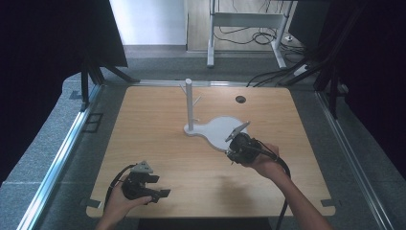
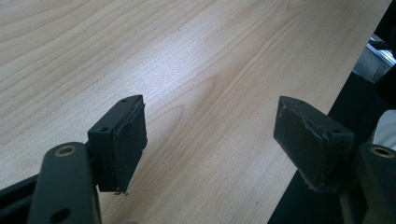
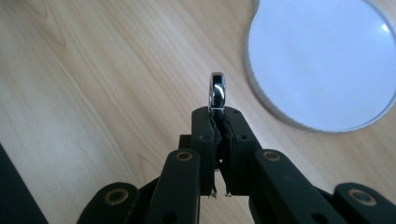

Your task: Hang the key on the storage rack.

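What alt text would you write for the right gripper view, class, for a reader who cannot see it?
The right hand-held gripper is shut on a small shiny metal ring, held edge-on above the wooden table. Part of a white stand base lies at upper right.

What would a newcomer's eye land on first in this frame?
Probably the white stand, an upright post with short pegs rising from a flat white base at the middle of the wooden table. Next, the right gripper beside that base, its jaws shut on a small shiny metal ring. The left gripper sits near the table's front edge, jaws wide apart with nothing between them.
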`<move>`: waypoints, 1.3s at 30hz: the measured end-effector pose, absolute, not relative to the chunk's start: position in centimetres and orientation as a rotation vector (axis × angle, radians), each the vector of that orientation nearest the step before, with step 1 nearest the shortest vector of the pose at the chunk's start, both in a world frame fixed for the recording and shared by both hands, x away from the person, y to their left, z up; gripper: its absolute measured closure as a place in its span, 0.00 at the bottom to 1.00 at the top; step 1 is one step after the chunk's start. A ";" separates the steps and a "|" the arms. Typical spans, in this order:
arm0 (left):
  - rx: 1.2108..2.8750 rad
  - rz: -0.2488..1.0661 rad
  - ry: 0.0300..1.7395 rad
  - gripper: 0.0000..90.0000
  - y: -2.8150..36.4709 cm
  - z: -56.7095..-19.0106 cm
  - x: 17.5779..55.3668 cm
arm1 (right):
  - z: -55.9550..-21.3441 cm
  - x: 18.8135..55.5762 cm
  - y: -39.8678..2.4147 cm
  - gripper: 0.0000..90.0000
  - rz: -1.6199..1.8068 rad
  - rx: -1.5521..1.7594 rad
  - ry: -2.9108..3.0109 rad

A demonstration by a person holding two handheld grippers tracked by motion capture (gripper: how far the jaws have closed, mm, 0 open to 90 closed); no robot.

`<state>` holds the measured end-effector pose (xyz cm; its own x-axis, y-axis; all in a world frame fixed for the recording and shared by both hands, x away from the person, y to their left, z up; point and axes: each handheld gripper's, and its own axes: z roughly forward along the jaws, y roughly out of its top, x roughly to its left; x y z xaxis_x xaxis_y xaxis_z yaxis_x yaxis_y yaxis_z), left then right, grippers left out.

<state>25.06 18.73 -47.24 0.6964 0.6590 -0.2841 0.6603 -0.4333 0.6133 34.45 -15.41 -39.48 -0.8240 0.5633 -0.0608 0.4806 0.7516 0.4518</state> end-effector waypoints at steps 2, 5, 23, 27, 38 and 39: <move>2.179 -0.003 1.003 0.29 18.7 -47.2 25.1 | -39.0 34.9 -15.3 0.93 0.635 0.831 2.748; 2.180 -0.003 1.001 0.29 18.7 -47.2 25.0 | -38.5 35.5 -15.0 0.93 0.641 0.834 2.740; 2.190 -0.008 0.997 0.29 18.5 -47.4 25.1 | -37.0 38.5 -13.1 0.93 0.660 0.865 2.719; 2.190 -0.008 0.996 0.29 18.6 -47.3 25.1 | -36.6 39.1 -12.6 0.93 0.670 0.867 2.713; 2.185 -0.005 0.995 0.29 18.8 -47.3 25.1 | -36.5 40.6 -11.5 0.93 0.670 0.870 2.721; 2.185 -0.006 0.995 0.29 18.8 -47.3 25.1 | -36.5 40.7 -11.4 0.93 0.671 0.877 2.720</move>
<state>25.08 18.78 -47.27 0.7012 0.6542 -0.2835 0.6573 -0.4392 0.6124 40.68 -11.38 -36.46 -0.8023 0.5944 -0.0546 0.5009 0.7202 0.4800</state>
